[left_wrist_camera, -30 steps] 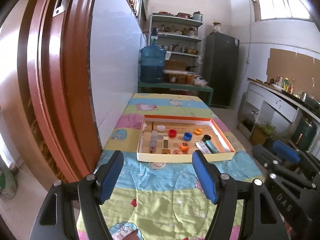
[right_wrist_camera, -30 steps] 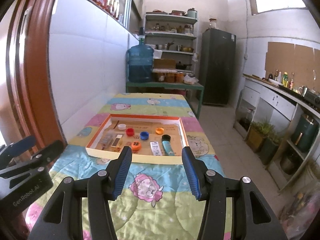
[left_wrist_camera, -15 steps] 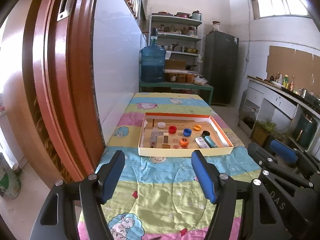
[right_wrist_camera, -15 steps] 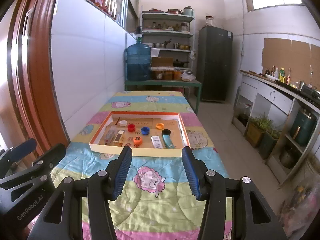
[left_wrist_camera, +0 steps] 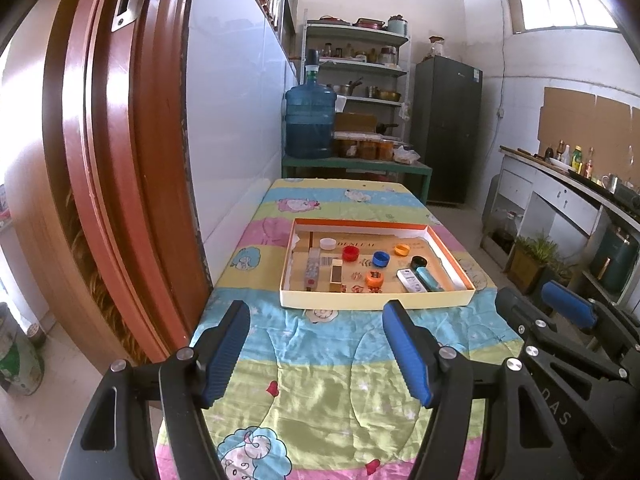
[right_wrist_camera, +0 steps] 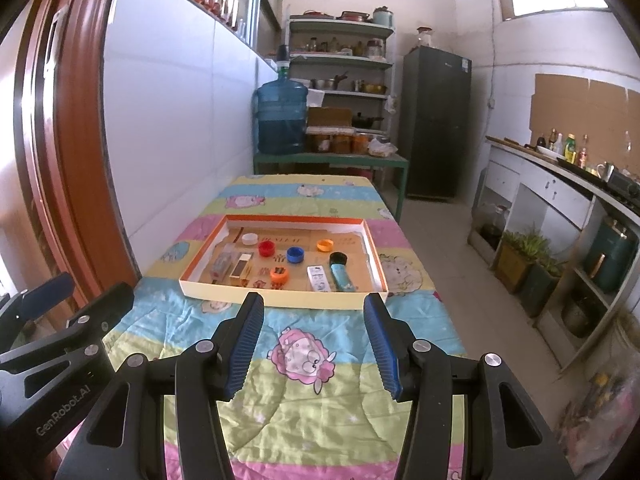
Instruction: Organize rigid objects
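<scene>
A shallow cardboard box lid [left_wrist_camera: 376, 300] [right_wrist_camera: 280, 298] lies on the colourful quilt-covered table [left_wrist_camera: 320, 380]. Inside lie several bottle caps, among them a white cap [left_wrist_camera: 327, 243], a red cap [left_wrist_camera: 351, 253], a blue cap [left_wrist_camera: 380, 258], an orange cap [left_wrist_camera: 402, 249], plus a teal lighter [left_wrist_camera: 429, 279] and small boxes [left_wrist_camera: 336, 274]. My left gripper [left_wrist_camera: 316, 354] is open and empty, well short of the lid. My right gripper [right_wrist_camera: 314, 344] is open and empty, also short of it; it also shows in the left wrist view [left_wrist_camera: 560, 320].
A red-brown door frame [left_wrist_camera: 100, 160] stands close on the left. A blue water jug [left_wrist_camera: 310, 122], shelves [left_wrist_camera: 356, 64] and a dark fridge [left_wrist_camera: 446, 132] are at the far end. A counter [left_wrist_camera: 568, 200] runs along the right wall.
Both grippers have drawn back and up from the lid, so more of the quilt shows in front. Both stay open.
</scene>
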{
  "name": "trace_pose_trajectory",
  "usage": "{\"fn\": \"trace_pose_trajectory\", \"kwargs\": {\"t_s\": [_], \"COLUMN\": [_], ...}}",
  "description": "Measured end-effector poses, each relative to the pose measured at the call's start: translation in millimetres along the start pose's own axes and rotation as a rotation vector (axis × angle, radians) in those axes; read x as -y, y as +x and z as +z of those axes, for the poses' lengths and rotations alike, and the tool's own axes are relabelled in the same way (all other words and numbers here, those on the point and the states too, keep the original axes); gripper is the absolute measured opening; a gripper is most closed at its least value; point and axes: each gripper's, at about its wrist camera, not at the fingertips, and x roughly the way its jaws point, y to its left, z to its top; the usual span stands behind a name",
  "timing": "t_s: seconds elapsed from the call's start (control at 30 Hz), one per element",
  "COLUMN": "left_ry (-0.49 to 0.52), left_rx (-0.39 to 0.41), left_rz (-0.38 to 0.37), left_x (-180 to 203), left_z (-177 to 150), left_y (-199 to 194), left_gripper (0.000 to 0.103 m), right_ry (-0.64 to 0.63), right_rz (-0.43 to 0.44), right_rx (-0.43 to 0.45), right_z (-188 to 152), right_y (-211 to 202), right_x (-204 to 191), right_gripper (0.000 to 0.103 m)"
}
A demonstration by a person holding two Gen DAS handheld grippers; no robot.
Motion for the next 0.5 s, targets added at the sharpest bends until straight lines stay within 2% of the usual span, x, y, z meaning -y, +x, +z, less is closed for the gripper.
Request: {"fn": "trace_pose_trajectory", "kwargs": {"t_s": [0.5], "left_ry": [0.012], "left_rx": [-0.031], "left_rz": [0.003], "left_x": [6], "left_z": [-5], "left_y": [15], "left_gripper": [0.069], "right_ry": [0.014], "right_rz": [0.009], "right_rx": [-0.027], "right_z": [-5], "right_y": [17], "right_x": [3], "right_gripper": [0.054]}}
